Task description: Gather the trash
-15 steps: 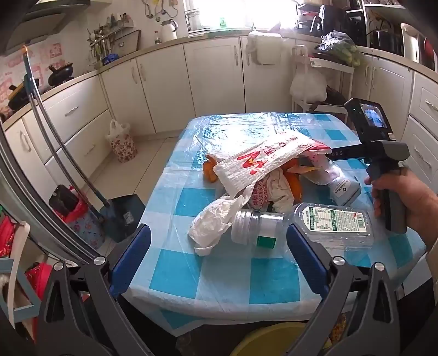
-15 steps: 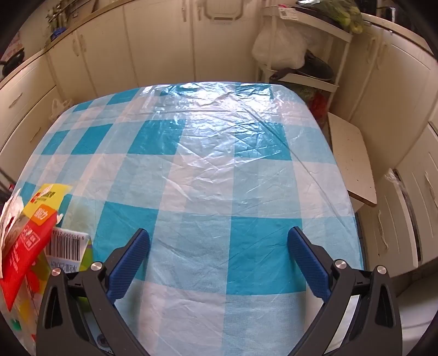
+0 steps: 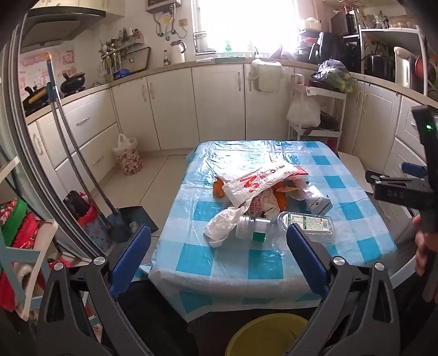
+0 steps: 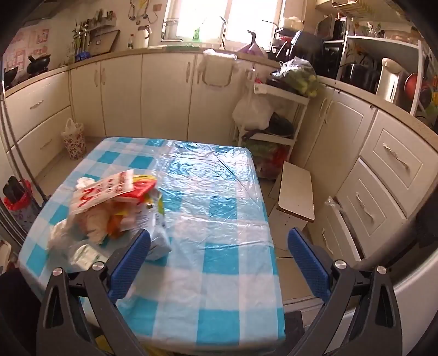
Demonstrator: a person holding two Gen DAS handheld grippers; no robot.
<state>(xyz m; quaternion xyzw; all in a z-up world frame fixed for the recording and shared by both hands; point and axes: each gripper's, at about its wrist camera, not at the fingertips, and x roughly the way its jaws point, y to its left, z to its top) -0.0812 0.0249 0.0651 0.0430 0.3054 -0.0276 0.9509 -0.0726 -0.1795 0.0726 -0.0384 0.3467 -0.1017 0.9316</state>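
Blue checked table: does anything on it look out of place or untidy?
Yes. A heap of trash sits mid-table: a red-and-white paper bag over orange peels, a crumpled white plastic bag and a clear labelled plastic bottle lying on its side.

Light source: daylight through the window at the far wall, overexposed to white in both views. Interior evenly bright; soft shadows only. Glare: sheen on the plastic table cover. Distortion: heavy fisheye, cabinet lines bowed, dark vignette at corners. Sharpness: left view crisp; right view slightly soft, trash pile smeared by motion blur.
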